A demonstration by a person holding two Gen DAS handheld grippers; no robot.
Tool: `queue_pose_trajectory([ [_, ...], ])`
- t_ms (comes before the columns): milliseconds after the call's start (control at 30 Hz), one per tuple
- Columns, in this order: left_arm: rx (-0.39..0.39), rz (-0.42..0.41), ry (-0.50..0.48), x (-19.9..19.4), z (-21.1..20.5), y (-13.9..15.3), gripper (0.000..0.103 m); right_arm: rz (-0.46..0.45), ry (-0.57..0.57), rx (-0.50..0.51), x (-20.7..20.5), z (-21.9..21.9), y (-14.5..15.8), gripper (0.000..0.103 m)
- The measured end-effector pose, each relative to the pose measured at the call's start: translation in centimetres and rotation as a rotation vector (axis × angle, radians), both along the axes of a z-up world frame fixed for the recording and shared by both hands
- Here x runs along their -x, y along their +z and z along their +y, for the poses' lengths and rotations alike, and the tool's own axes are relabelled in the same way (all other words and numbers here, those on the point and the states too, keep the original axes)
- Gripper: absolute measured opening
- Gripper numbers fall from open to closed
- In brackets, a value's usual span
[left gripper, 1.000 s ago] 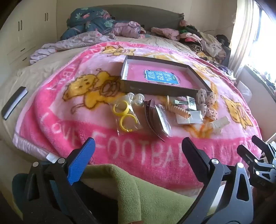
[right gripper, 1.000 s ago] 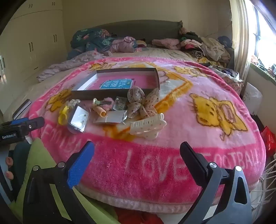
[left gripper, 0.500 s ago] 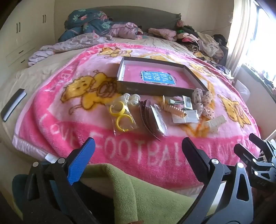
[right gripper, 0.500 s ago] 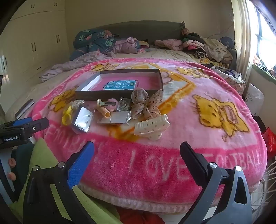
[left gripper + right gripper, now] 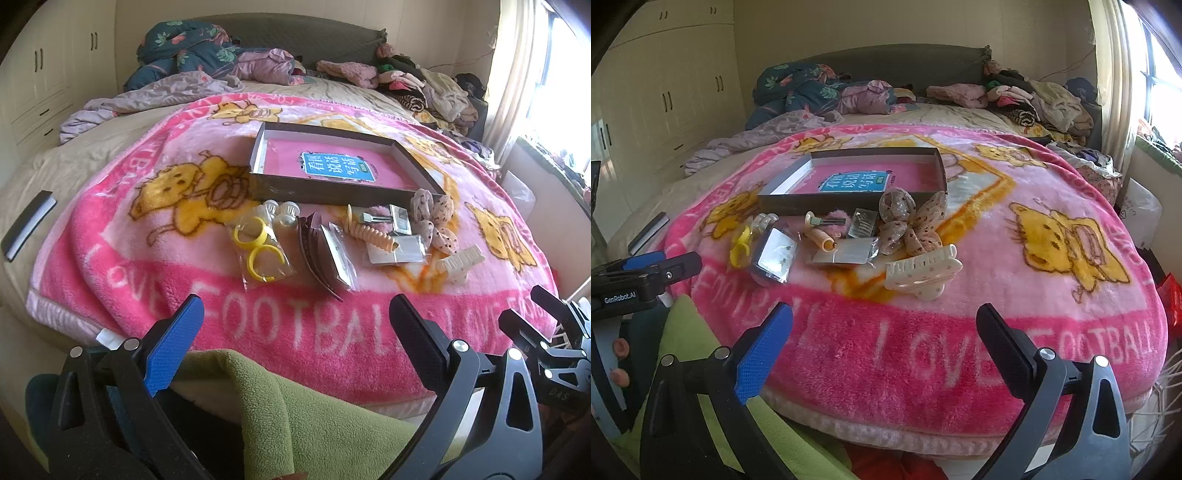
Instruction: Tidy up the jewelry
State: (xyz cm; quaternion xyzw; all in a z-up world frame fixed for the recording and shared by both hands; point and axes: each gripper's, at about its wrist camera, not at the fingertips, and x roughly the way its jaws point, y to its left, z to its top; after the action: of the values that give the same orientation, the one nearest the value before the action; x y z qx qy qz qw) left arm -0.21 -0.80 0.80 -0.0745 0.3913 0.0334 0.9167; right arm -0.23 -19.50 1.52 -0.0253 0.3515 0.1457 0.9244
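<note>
Lying loose: two yellow rings [image 5: 258, 245]

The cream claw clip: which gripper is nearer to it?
Right. The right gripper hangs off the blanket's edge almost straight in front of the cream claw clip. The left gripper is further to the clip's left, facing the bagged yellow rings.

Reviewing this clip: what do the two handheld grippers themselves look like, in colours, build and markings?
Both match: the left gripper and right gripper are black frames with silver pivot bolts; each has one finger faced with a textured blue pad and one plain black finger. In the right wrist view, the left gripper's body carries white "GenRobot.AI" lettering. No cables are visible.
</note>
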Motion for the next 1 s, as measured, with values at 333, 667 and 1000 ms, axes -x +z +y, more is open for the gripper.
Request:
queue_pose_trajectory([
  [333, -0.002, 0.001, -0.008, -0.1, 0.4, -0.5, 0.094, 0.001, 0.006, -0.014, 0.0, -0.1, 0.0, 0.099],
  [667, -0.003, -0.002, -0.009, 0.1, -0.2, -0.3, 0.094, 0.001, 0.008, -0.012, 0.0, -0.1, 0.0, 0.099],
  [1000, -0.012, -0.009, -0.02, 0.3, -1.6, 0.3, 0.094, 0.002, 0.009, -0.014, -0.1, 0.2, 0.0, 0.099],
])
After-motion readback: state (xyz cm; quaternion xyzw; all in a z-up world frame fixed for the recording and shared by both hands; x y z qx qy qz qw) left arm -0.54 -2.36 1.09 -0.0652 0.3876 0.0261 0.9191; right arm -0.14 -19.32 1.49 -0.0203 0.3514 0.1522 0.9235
